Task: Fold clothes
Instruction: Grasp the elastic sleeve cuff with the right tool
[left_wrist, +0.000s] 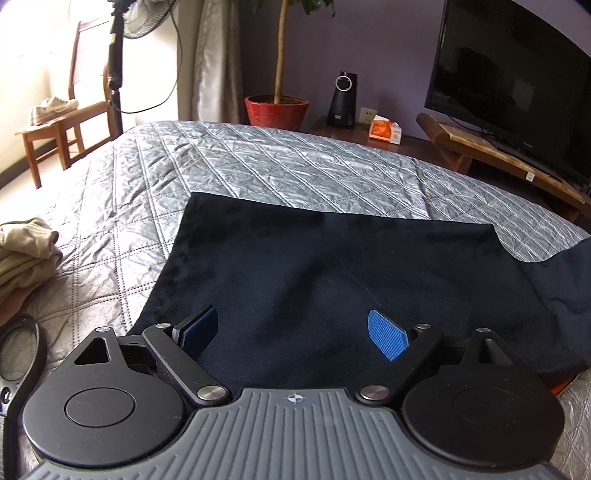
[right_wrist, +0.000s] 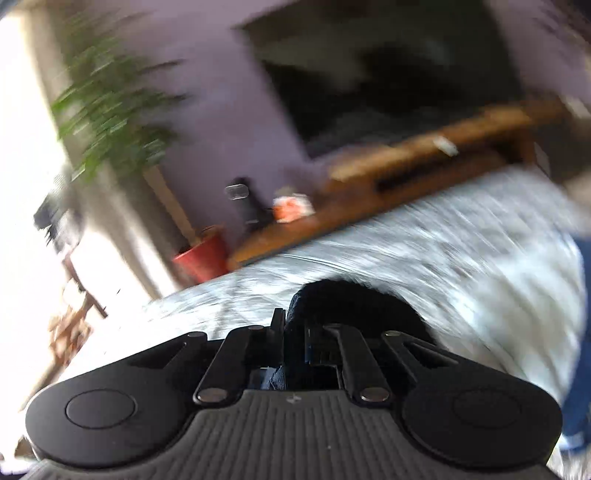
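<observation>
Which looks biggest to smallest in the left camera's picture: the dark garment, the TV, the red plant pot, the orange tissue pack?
1. Dark garment, though nearness to the camera inflates it.
2. TV, partly cut off by the frame.
3. Red plant pot.
4. Orange tissue pack.

Bare quilt (left_wrist: 258, 162) beyond the dark garment (left_wrist: 314, 277) (beige clothes pile (left_wrist: 26, 251) crowding its left edge)

Left gripper (left_wrist: 295, 334) fingers spread wide, right gripper (right_wrist: 293, 325) fingers clamped together
</observation>
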